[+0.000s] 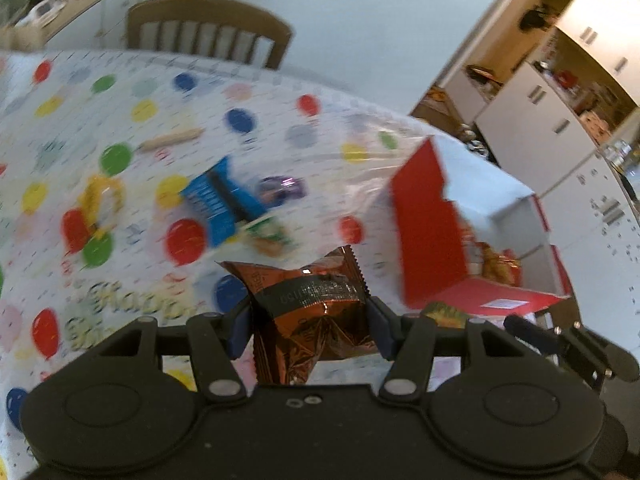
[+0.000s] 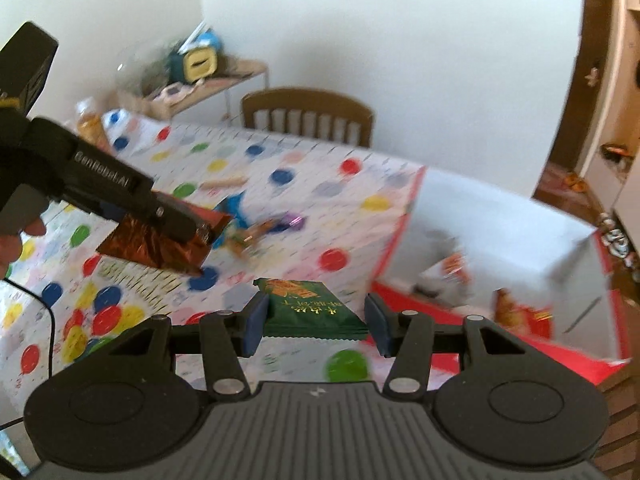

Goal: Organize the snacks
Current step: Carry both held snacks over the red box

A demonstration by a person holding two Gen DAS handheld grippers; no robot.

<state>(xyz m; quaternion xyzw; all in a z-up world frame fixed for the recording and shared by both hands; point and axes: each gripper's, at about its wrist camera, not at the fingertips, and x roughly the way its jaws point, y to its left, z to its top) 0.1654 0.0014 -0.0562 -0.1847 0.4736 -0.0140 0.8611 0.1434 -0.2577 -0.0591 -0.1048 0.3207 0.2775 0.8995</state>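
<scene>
Partway through, by the look of it. Already in the red box (image 1: 436, 236) with the white inside, at the right end of the table: at least two orange-printed snack packets (image 2: 508, 308) on its floor. Left on the balloon-print tablecloth (image 1: 120, 120), well apart from the box: a blue packet (image 1: 218, 204), a purple wrapper (image 1: 282, 190) just beside it, a green-and-white packet (image 1: 272, 236) below those, something yellow (image 1: 102, 200) further left, too blurred to name, and a pale wooden stick (image 1: 172, 140) beyond.

Left gripper (image 1: 310, 320): about half open, blue pads pressing both sides of a crinkled copper-brown foil packet (image 1: 312, 304), grasped and lifted clear of the cloth; seen from the right wrist as well, hanging in the air at left (image 2: 156, 240).

Right gripper (image 2: 316, 324): also partly open, clamped on a dark green packet (image 2: 312, 308) with gold lettering, held flat between the pads, above the cloth and near the box's open red flap (image 2: 480, 344).

Probably two packets in transit toward the box, neither yet over its opening. Heavy motion blur across both views. Beyond the table: a wooden chair (image 1: 208, 34) against a white wall.
</scene>
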